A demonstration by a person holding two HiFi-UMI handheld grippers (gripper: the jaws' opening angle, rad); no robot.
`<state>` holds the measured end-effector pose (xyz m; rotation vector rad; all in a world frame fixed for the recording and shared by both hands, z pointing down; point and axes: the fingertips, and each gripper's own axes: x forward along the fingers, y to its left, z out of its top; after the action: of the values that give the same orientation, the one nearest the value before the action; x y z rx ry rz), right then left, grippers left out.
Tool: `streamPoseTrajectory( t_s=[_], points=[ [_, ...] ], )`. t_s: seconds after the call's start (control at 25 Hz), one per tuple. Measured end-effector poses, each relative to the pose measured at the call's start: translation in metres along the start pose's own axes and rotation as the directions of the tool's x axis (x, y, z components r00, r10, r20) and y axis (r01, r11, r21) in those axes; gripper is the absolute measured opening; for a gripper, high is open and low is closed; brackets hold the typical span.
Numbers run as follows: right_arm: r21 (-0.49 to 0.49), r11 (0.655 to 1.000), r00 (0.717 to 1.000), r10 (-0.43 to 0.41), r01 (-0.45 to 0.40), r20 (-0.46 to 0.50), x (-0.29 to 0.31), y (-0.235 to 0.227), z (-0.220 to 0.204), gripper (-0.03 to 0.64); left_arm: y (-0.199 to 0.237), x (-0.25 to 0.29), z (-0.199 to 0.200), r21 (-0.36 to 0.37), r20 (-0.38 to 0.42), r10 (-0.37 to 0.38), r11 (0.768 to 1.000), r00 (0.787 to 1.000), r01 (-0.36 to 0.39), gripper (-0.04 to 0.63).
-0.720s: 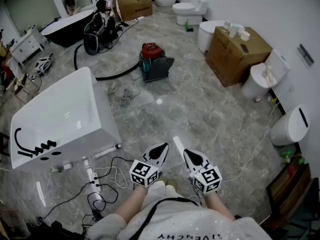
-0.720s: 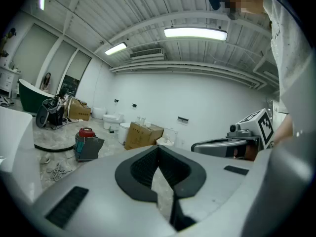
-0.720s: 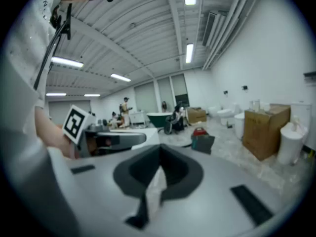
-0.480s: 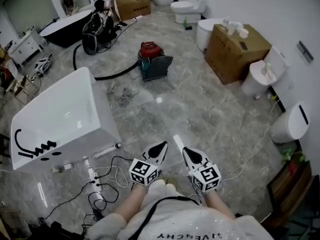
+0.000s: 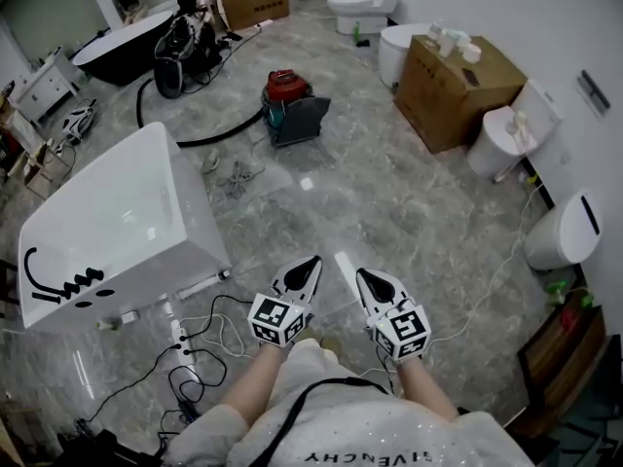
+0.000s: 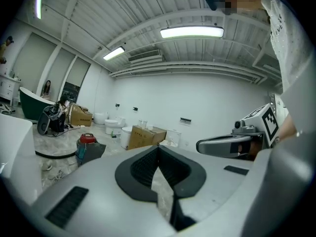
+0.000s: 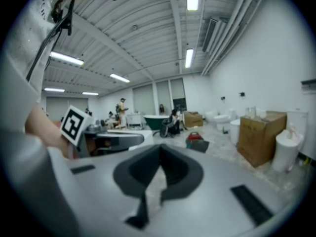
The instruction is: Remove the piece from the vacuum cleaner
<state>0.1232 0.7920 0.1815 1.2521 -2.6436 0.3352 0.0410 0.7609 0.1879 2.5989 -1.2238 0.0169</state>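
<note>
- The vacuum cleaner (image 5: 290,108) stands on the floor (image 5: 389,212), well apart from both grippers. This looks like the approach step, and the next move calls for walking up to it.
- The left gripper (image 5: 310,263) has its jaws pressed together on nothing.
- The right gripper (image 5: 364,278) is likewise closed and empty.
- The piece to remove is too small to make out.

A glossy white rectangular bathtub (image 5: 107,227) stands on the grey marble-pattern floor (image 5: 389,202) at 9 o'clock in the head view. A tangle of black and white cables (image 5: 200,353) lies just beside it at 7 o'clock. A brown cardboard box (image 5: 458,86) sits at 1 o'clock, a white ceramic toilet (image 5: 496,154) just beside it at 2 o'clock, and a black freestanding bathtub (image 5: 122,39) at 11 o'clock.
</note>
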Motion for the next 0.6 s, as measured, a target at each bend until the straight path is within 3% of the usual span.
streamPoseTrajectory(
  t_s=[0.36,0.6],
  points=[
    [0.074,0.997,1.0,-0.012,0.013,-0.009,-0.028,-0.026,-0.021,0.014,-0.021,0.018,-0.022,-0.031,-0.02,-0.013,0.999,1.0,0.012,0.023],
    [0.053,0.999,1.0,0.01,-0.011,0.016,-0.009,-0.048,-0.009,0.015,-0.014,0.055,-0.017,-0.015,-0.009,-0.025,1.0,1.0,0.025,0.023]
  ],
)
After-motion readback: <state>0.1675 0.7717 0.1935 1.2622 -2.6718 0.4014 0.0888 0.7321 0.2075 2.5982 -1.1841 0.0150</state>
